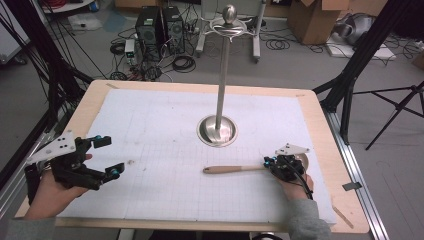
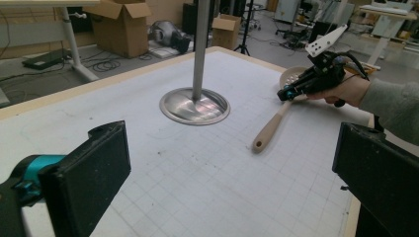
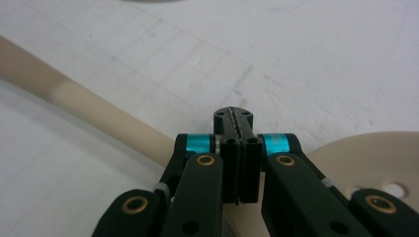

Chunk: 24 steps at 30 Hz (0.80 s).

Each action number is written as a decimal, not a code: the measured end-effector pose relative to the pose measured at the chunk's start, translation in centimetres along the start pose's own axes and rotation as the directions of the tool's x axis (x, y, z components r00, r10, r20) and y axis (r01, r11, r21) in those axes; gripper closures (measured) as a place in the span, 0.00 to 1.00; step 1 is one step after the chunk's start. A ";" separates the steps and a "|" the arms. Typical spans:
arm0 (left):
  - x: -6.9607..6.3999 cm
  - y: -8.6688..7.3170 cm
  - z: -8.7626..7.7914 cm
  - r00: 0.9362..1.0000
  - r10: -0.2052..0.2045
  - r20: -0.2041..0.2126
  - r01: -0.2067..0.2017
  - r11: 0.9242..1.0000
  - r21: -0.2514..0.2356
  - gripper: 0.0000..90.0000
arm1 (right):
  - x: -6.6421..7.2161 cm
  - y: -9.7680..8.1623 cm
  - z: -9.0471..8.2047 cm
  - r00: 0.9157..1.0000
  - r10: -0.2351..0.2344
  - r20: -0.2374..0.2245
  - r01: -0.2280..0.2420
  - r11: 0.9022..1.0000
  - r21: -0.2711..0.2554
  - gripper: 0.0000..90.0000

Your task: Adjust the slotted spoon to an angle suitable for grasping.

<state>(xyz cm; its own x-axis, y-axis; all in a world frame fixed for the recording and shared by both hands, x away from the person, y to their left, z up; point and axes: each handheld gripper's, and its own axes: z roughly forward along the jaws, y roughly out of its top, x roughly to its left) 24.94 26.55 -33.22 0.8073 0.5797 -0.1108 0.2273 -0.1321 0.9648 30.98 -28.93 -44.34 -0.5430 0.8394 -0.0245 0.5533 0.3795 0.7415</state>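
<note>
A beige slotted spoon (image 1: 230, 169) lies flat on the white gridded mat, with its handle pointing left and its holed bowl (image 3: 375, 158) to the right. My right gripper (image 1: 266, 161) hovers just over the spoon's neck, jaws pressed together with nothing between them; the handle (image 3: 89, 106) runs underneath. The left gripper view shows that right gripper (image 2: 282, 95) above the spoon (image 2: 272, 129). My left gripper (image 1: 111, 156) is held at the table's left side, wide open and empty, pointing toward the middle.
A metal stand rises from a round base (image 1: 217, 131) at the mat's centre, with hook arms and a ball on top (image 1: 229, 20). The wooden table edge (image 1: 345, 200) frames the mat. Boxes, cables and tripods stand on the floor beyond.
</note>
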 end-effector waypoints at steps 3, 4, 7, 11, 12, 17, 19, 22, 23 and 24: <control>0.0 0.2 0.8 1.000 0.003 0.018 -0.003 1.000 0.003 0.02 | -0.2 -0.6 -0.6 1.000 0.000 0.006 0.000 1.000 0.005 1.00; -0.1 0.2 1.0 1.000 0.004 0.021 -0.004 1.000 0.005 0.02 | -0.3 -0.8 -0.8 1.000 -0.002 0.008 0.002 1.000 0.006 1.00; -0.1 0.4 1.8 0.999 0.010 0.039 -0.011 1.000 0.006 0.02 | -0.5 -1.3 -1.4 1.000 0.005 0.017 -0.005 1.000 0.006 1.00; -0.2 0.6 2.8 0.998 0.013 0.060 -0.013 1.000 0.009 0.02 | -0.8 -2.1 -2.1 1.000 0.014 0.028 -0.014 1.000 0.008 1.00; -0.2 0.7 3.0 0.998 0.015 0.065 -0.015 1.000 0.011 0.02 | -0.9 -2.2 -2.3 0.999 0.019 0.031 -0.020 1.000 0.011 1.00; -0.3 0.9 3.9 0.996 0.017 0.084 -0.018 1.000 0.013 0.02 | -1.4 -3.0 -3.2 0.998 0.040 0.041 -0.040 0.999 0.010 1.00; -0.3 0.9 4.1 0.996 0.019 0.089 -0.020 1.000 0.014 0.02 | -1.6 -3.3 -3.5 0.998 0.062 0.034 -0.062 0.998 0.008 1.00; -0.4 1.0 4.3 0.996 0.022 0.092 -0.023 1.000 0.017 0.02 | -1.4 -3.3 -3.7 0.999 0.015 0.032 -0.015 1.000 -0.005 1.00; -0.4 1.0 4.3 0.996 0.020 0.092 -0.022 1.000 0.015 0.02 | -1.0 -3.1 -3.9 1.000 -0.012 0.002 0.012 0.999 -0.039 1.00; -0.4 1.0 4.3 0.996 0.020 0.092 -0.022 1.000 0.015 0.02 | -1.0 -3.1 -3.9 1.000 -0.012 0.002 0.012 0.999 -0.039 1.00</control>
<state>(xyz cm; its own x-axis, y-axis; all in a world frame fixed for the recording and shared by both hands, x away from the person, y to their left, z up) 27.22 22.74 -33.25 0.8586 0.5000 -0.1129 0.2179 -0.1566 0.9633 27.33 -32.47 -43.96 -0.5485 0.8354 -0.0349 0.5212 0.3743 0.7670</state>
